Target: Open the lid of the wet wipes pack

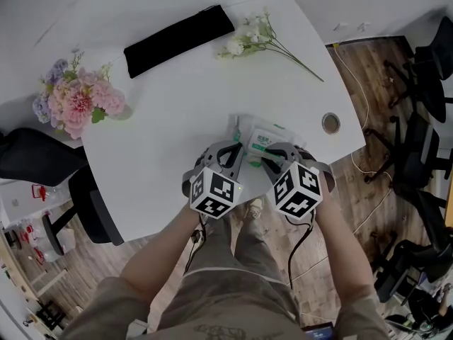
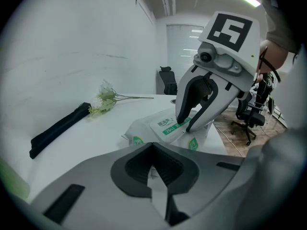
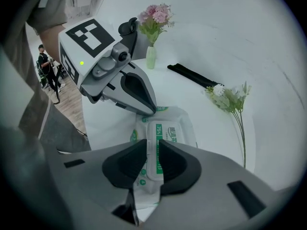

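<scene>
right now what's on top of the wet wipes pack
A white flip lid with green print, closed. The right gripper pinches its near edge; the left gripper clamps the wet wipes pack at its other end. The opening under the lid is covered.

From my remote seat, the only print I can read is "75%" in white on the green band of the lid (image 3: 168,138) of the wet wipes pack (image 3: 189,128); the characters beside it are too small, and the left cube (image 1: 214,192) and right cube (image 1: 297,190) carry only black-and-white square markers.
</scene>
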`<action>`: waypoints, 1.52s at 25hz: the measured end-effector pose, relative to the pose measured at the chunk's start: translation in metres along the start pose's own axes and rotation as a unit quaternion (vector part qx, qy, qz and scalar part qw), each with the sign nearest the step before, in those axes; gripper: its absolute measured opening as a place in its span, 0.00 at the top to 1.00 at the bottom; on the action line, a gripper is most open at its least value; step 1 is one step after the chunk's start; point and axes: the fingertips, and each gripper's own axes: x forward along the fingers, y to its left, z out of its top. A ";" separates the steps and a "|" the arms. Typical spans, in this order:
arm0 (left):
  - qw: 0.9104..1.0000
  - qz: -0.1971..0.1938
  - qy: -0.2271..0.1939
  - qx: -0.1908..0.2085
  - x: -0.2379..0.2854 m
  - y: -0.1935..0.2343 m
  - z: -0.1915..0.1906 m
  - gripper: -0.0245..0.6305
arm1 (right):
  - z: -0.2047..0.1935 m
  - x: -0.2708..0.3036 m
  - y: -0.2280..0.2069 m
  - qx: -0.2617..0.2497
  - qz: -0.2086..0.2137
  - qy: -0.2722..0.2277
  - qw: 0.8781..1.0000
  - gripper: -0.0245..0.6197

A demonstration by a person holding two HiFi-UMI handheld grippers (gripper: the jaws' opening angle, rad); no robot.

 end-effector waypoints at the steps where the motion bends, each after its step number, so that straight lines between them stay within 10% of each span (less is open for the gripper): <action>1: 1.000 0.000 0.000 0.001 0.000 0.000 0.000 0.94 | 0.000 0.000 0.001 -0.005 -0.001 0.001 1.000 0.82; 23: 1.000 -0.007 -0.003 0.016 0.007 -0.005 0.004 0.94 | 0.006 -0.015 -0.019 -0.051 -0.063 0.013 0.997 0.91; 38: 1.000 -0.015 -0.003 0.005 0.006 -0.006 0.002 0.94 | 0.035 -0.020 -0.114 -0.051 -0.140 -0.038 0.988 0.91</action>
